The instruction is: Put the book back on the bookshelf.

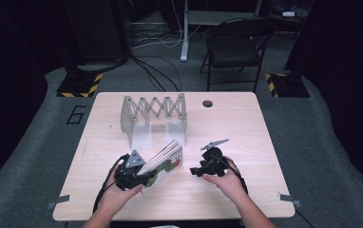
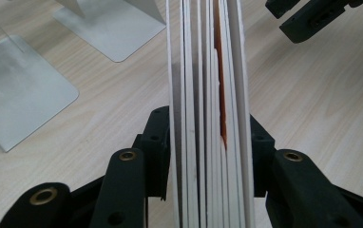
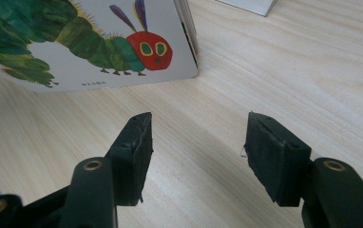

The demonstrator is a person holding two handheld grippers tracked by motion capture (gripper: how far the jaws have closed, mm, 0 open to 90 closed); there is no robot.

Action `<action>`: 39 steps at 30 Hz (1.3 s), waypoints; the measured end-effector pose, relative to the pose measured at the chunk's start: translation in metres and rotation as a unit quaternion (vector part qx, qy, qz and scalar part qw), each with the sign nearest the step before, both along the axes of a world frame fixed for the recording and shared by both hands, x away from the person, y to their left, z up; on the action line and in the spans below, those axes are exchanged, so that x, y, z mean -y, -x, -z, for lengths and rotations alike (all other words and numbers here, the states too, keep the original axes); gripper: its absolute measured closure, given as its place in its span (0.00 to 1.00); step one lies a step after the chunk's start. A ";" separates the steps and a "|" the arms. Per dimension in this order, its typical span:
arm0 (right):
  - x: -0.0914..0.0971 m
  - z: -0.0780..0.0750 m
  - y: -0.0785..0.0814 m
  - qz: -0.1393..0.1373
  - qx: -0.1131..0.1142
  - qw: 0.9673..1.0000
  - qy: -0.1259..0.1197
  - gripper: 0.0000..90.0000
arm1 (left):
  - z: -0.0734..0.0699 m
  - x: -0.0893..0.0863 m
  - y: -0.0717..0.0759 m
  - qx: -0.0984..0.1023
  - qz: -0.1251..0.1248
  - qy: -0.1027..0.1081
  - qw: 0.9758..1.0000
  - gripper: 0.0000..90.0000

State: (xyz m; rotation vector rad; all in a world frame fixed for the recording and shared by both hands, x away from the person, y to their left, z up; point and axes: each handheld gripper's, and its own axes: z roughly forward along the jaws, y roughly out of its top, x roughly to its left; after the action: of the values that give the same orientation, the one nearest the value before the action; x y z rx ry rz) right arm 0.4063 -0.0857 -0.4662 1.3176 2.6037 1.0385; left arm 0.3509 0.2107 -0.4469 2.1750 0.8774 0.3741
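Rack: white expanding book rack (image 1: 153, 114) stands at the far left-centre of the surface (image 1: 246, 123), its metal dividers upright and its slots free, most likely where the book is headed.
Left tool: left tool (image 1: 139, 179) sits low at the near edge, jaws hugging both sides of the book's page block; in the left gripper view the left tool (image 2: 211, 142) has a pad against each outer face, so it counts as holding the book, though the hold looks light. No earlier look here, so I leave it at that.
Book: picture book (image 1: 163, 161) stands on edge, tilted up toward the rack, just in front of it; holding it by the thick board pages keeps it upright and lined up with a slot. Left gripper view shows the pages (image 2: 208, 95) fanned slightly, an orange page edge among them.
Cover: caterpillar cover (image 3: 89, 42) faces the right side, its lower corner down on the surface.
Right tool: right tool (image 1: 199, 170) waits just beside the book, apart from it; right tool (image 3: 198, 156) stands moderately wide with bare wood between the pads, ready, I'd judge, to steady the cover.
Risk: a loose left hold could let the book tip.
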 end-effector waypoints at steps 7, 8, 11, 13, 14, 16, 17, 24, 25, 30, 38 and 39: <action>0.000 0.001 0.000 -0.003 0.002 1.000 0.003 0.47 | 0.002 0.000 -0.003 -0.013 0.000 0.008 1.000 0.71; 0.000 0.001 0.000 -0.001 0.002 1.000 0.001 0.47 | 0.002 0.000 -0.004 -0.015 0.000 0.010 1.000 0.72; -0.001 0.001 0.000 -0.001 0.001 1.000 0.001 0.47 | 0.002 0.000 -0.004 -0.015 0.001 0.011 1.000 0.72; -0.001 0.001 0.000 -0.001 0.000 1.000 0.001 0.47 | 0.003 0.000 -0.004 -0.018 -0.001 0.014 1.000 0.72; -0.001 0.002 0.000 -0.001 0.001 1.000 0.001 0.47 | 0.003 0.001 -0.005 -0.019 -0.001 0.014 1.000 0.72; -0.001 0.002 0.000 -0.002 -0.002 1.000 0.002 0.47 | 0.003 0.001 -0.005 -0.019 -0.002 0.013 1.000 0.73; -0.001 0.002 0.000 -0.003 -0.001 1.000 0.002 0.47 | 0.004 0.002 -0.005 -0.021 0.001 0.012 1.000 0.73; -0.001 0.002 -0.001 -0.005 -0.001 1.000 0.005 0.47 | 0.003 0.005 -0.005 -0.021 -0.005 -0.002 1.000 0.75; -0.001 0.002 -0.001 -0.005 -0.002 1.000 0.005 0.47 | 0.003 0.006 -0.005 -0.023 -0.003 -0.002 1.000 0.74; -0.001 0.002 -0.001 -0.005 0.000 1.000 0.006 0.47 | 0.002 0.008 -0.006 -0.024 -0.007 -0.006 1.000 0.75; -0.001 0.002 -0.001 -0.004 -0.003 1.000 0.006 0.47 | 0.000 0.009 -0.008 -0.032 0.001 -0.010 0.999 0.79; -0.001 0.002 -0.001 -0.006 -0.002 1.000 0.007 0.47 | 0.000 0.009 -0.008 -0.031 0.003 -0.015 0.999 0.80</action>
State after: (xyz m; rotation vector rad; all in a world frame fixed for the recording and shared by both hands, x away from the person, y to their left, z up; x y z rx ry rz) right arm 0.4072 -0.0848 -0.4687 1.3045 2.6205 1.0179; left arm 0.3587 0.2013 -0.4468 2.2267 0.9035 0.3191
